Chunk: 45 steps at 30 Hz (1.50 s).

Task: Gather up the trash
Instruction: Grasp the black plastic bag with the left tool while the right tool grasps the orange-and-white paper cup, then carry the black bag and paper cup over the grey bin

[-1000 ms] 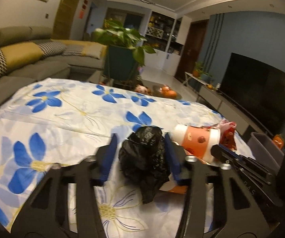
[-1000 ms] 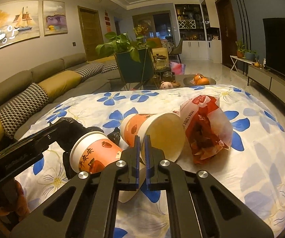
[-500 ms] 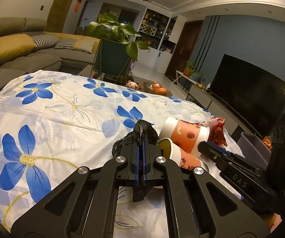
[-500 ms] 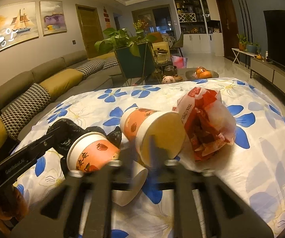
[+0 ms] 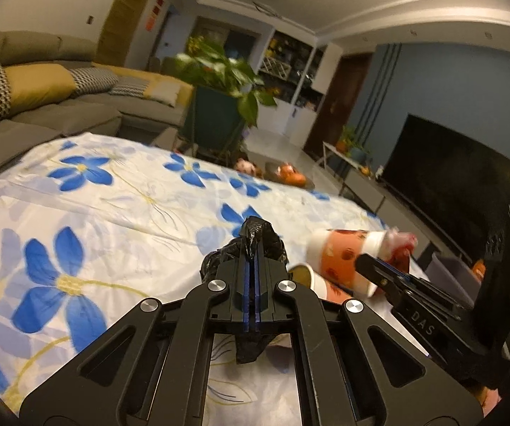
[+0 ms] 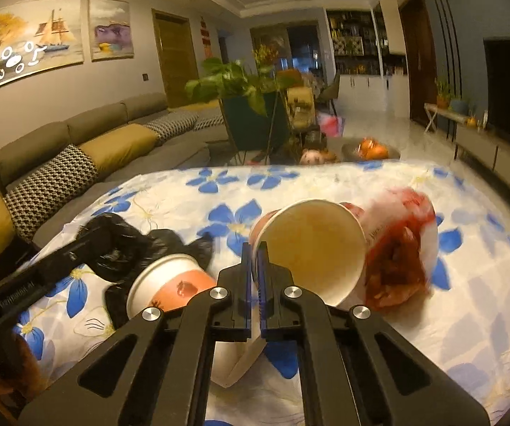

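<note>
Trash lies in a loose cluster on the flower-print cloth [image 5: 120,213] covering the table, and I have a piece of it in each claw. My left gripper [image 5: 252,266] is clamped tight on the black plastic bag [image 5: 255,234]; the crumpled film bulges out past the blue pads and a tail of it hangs below the fingers. From the right wrist camera I see that same bag [image 6: 130,245] bunched at the left, with the left gripper's arm crossing in front of it.

My right gripper [image 6: 253,266] is closed on the rim of the large paper cup [image 6: 311,245], which lies on its side with its wide mouth facing the camera; the thin rim sits pinched between the pads. Just left of it a smaller orange-printed cup [image 6: 169,284] lies on its side too, touching the black bag. A third cup, white inside, lies under my right gripper; only its rim and inner wall show [image 6: 237,362], and I cannot tell whether it is nested with another. Against the large cup's right side rests a red and white snack wrapper [image 6: 400,248], crumpled and blurred.

In the left wrist view the right gripper [image 5: 365,261] comes in from the right against the orange cup [image 5: 343,255]. Beyond the table stand a grey sofa [image 6: 77,142], a potted plant [image 5: 226,74] and a dark television [image 5: 446,174]
</note>
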Motion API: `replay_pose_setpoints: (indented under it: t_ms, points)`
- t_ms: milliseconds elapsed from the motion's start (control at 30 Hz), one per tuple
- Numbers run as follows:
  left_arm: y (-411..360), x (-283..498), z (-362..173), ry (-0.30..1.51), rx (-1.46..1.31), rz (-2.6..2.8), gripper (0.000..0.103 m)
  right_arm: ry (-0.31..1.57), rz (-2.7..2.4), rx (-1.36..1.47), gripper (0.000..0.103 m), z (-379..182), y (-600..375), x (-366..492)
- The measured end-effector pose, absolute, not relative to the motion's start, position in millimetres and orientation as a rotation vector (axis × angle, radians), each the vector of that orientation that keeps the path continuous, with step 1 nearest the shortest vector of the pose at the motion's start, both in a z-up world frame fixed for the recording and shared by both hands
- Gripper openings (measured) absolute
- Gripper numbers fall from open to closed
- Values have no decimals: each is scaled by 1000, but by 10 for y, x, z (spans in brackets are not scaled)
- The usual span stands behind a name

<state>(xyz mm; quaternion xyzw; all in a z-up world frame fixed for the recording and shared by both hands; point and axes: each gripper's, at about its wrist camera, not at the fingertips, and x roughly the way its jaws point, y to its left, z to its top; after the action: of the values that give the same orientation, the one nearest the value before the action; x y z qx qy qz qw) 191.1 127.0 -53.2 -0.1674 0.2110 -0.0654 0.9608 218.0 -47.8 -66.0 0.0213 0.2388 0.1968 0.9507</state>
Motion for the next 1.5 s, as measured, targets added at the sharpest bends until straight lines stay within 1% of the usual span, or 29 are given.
replay_pose_setpoints:
  t_ms: [233, 567, 967, 1500]
  points:
    - [1432, 1586, -276, 347, -352, -68, 0, 389, 405, 65, 4, -364, -604, 1866]
    - [1298, 1207, -54, 303, -322, -82, 0, 293, 367, 77, 4, -91, -1007, 1290]
    - [726, 980, 22, 311, -268, -190, 0, 275, 280, 92, 4, -37, -1472, 860]
    - [-58, 1025, 58, 344, -193, -320, 0, 254, 157, 97, 4, -32, -1874, 638]
